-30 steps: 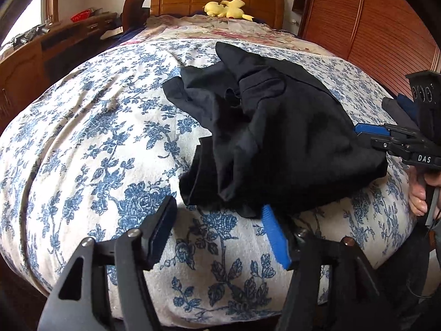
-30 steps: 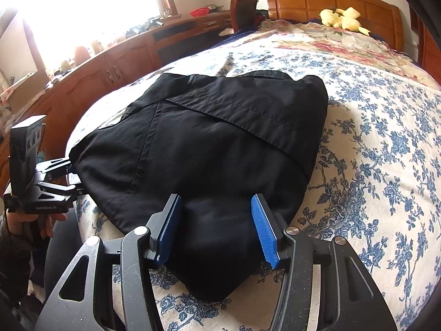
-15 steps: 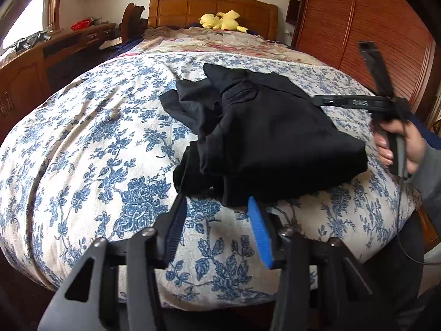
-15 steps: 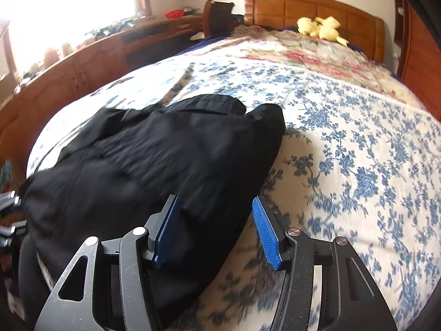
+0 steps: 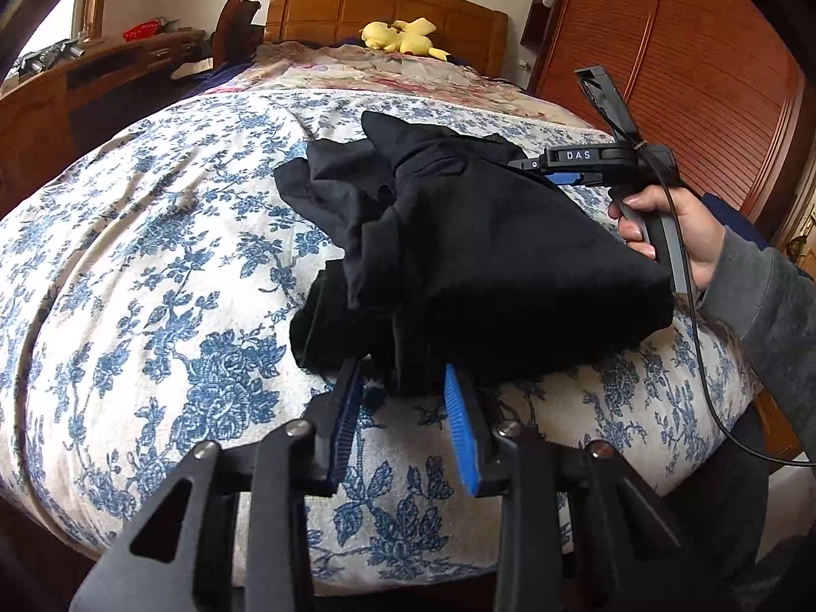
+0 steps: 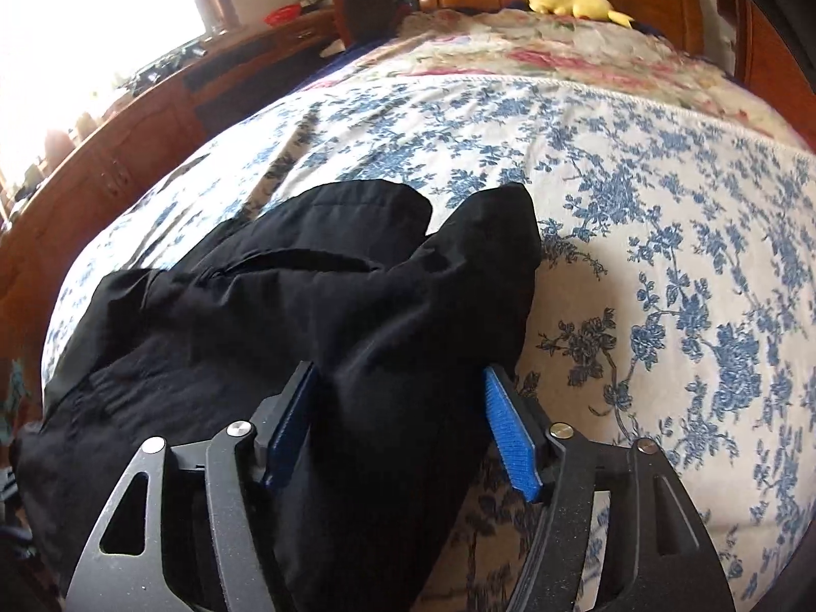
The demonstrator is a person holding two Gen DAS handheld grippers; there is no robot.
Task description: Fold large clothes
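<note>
At the far left of the left wrist view a wooden dresser [image 5: 102,76] runs along the wall; the bed [image 5: 153,265], under a blue-flowered cover, fills the middle. On it lies the garment [image 5: 484,255], black and bunched into a rough, thick bundle near the bed's near edge, one loose flap spilling toward the left. The left claw [image 5: 403,408] sits at the bundle's near hem, its jaws closing, with a fold of dark cloth between the blue pads; whether they already pinch it cannot be told for sure, though the cloth looks caught. Further right a hand [image 5: 663,234] in a grey sleeve holds the right claw [image 6: 403,408] at the bundle's far side. In its own view its jaws are opening, a thick ridge of cloth running between the pads, which stand clear of it. A yellow plush [image 5: 403,38] rests by the headboard. Judging by the lumpy stack, the fold is partly done: layers are doubled over but uneven, so smoothing and at least one tidy fold look to be left. The only legible writing is "DAS" in white letters on the right claw's body.
</note>
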